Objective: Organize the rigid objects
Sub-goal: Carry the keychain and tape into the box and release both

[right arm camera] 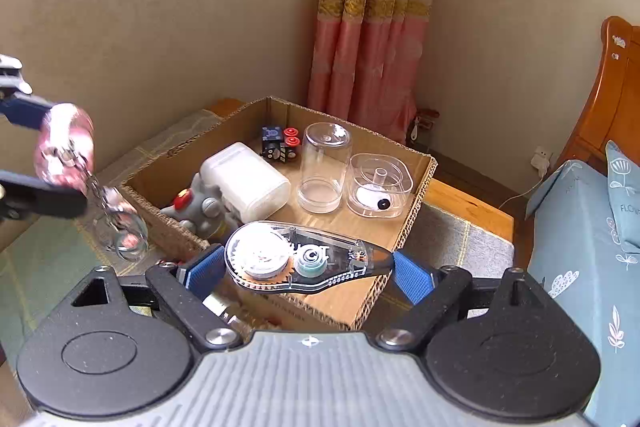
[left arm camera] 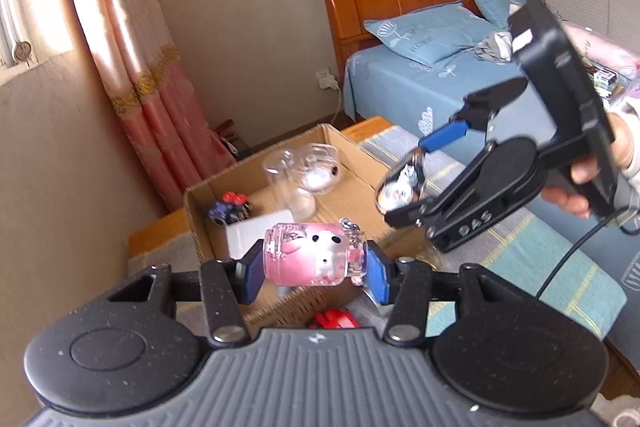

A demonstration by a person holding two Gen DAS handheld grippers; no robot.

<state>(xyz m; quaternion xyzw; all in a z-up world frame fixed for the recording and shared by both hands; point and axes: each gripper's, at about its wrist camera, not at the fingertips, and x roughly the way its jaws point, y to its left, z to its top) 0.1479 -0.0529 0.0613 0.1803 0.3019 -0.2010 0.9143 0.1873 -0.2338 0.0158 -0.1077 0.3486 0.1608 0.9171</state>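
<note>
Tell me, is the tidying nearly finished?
Partly. Done: the box already holds a clear cup, a white case, a grey toy and dice. In hand: the left tongs grip a pink charm; the right tongs grip a tape roller. Left: both still need dropping in, plus something red outside the box.

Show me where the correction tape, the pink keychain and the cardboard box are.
Correction tape point(right arm camera: 304, 259): right wrist view, on its clear body.
Pink keychain point(left arm camera: 312, 255): left wrist view, on its pink middle.
Cardboard box point(right arm camera: 416, 223): right wrist view, on its right wall.
</note>
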